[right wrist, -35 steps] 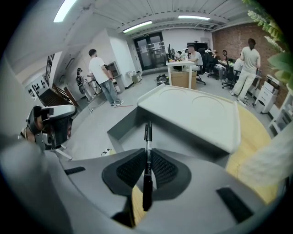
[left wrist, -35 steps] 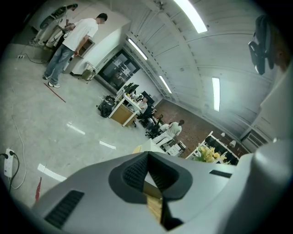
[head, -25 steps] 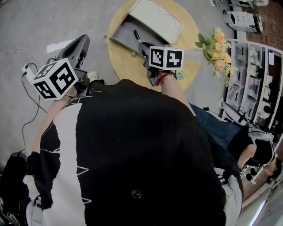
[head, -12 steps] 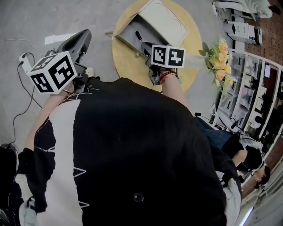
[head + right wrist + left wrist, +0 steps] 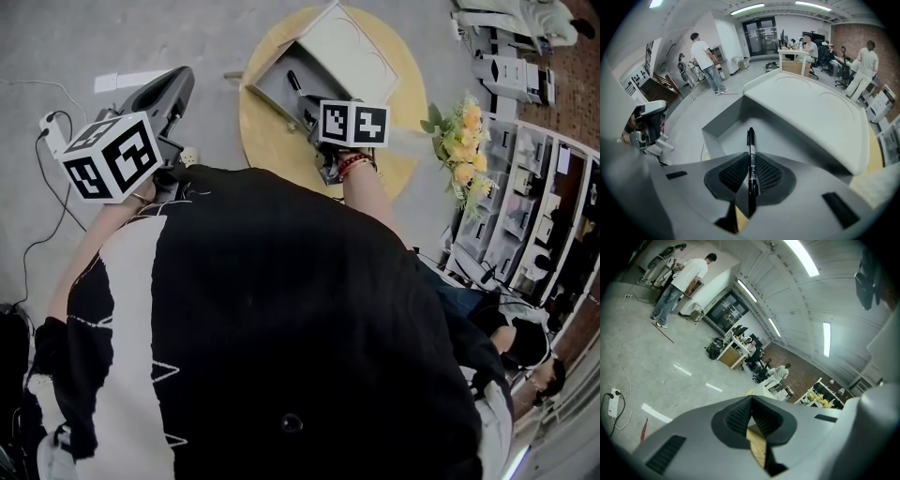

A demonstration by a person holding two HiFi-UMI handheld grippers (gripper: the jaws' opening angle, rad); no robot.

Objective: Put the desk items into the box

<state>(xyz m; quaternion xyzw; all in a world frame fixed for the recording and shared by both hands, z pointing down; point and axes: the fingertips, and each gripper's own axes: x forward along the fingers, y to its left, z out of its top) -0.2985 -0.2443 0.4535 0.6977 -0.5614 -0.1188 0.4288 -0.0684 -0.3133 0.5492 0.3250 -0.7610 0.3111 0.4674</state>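
The right gripper (image 5: 751,164) pinches a light, stiff, probably slippery pen (image 5: 750,139) mid-barrel, its tip jutting ahead over the box (image 5: 723,123).

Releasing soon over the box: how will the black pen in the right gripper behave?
The pen looks stiff and light: it juts straight past the fingers of the right gripper without sagging. Its smooth round barrel, pinched on a thin line, may pivot or slip. Dropped into the grey box, it would probably roll until a wall stops it.
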